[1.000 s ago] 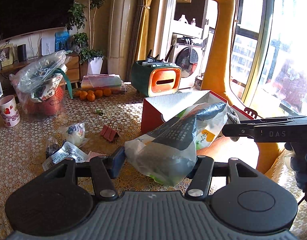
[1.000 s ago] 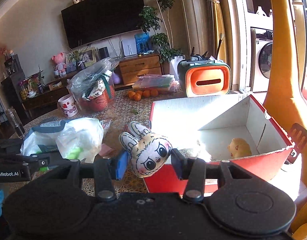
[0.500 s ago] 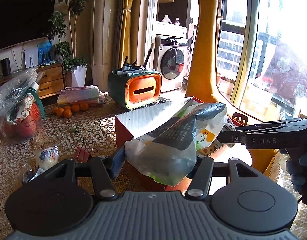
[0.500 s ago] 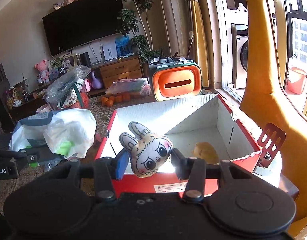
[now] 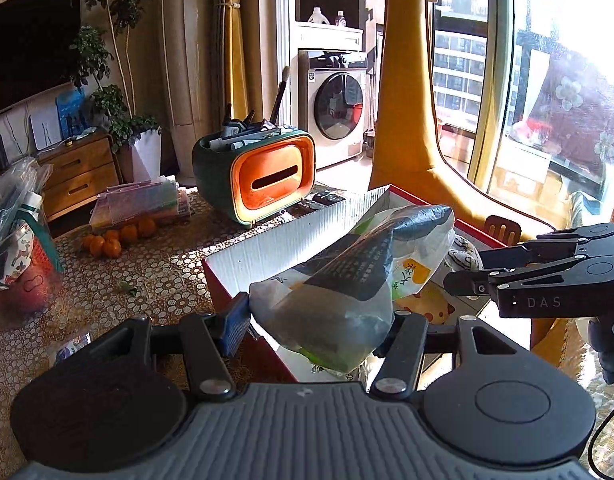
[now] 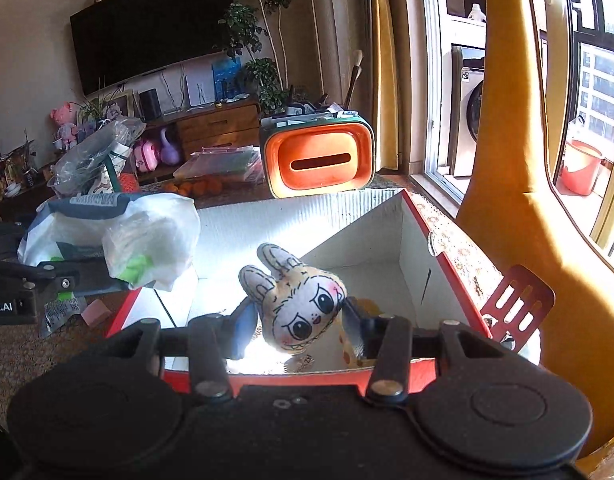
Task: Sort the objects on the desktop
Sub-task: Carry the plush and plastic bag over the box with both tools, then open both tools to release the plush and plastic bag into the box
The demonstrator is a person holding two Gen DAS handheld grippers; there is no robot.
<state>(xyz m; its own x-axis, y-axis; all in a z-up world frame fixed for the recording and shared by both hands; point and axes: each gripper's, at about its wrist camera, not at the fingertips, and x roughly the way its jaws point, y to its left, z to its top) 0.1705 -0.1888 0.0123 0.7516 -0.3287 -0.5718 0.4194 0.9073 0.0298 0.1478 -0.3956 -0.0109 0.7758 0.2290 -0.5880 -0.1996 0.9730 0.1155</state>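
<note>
Grippers over the red-walled, white-lined cardboard box (image 6: 447, 264): left gripper (image 5: 313, 320) clamped a crinkled plastic bag (image 5: 347, 280), right gripper (image 6: 295, 326) a cream rabbit plush (image 6: 303, 304); releasing low inside seemed wisest.

Right hand-held gripper (image 6: 295, 330): clamped on a rabbit plush (image 6: 297, 300), face turned to the camera, held above the near edge of the box.
Box (image 6: 453, 270): red outside, white inside, open on top; a yellow item (image 6: 349, 354) lies on its floor, partly hidden.
Left hand-held gripper (image 6: 119, 278): at the left edge, holding a white plastic bag (image 6: 147, 236) over the box's left rim.
Desk (image 6: 15, 354): patterned cover; an orange-fronted organizer (image 6: 321, 164) stands behind the box, with oranges (image 6: 195, 187) to its left.
Red spatula (image 6: 519, 300): just beside the box's right corner.
</note>
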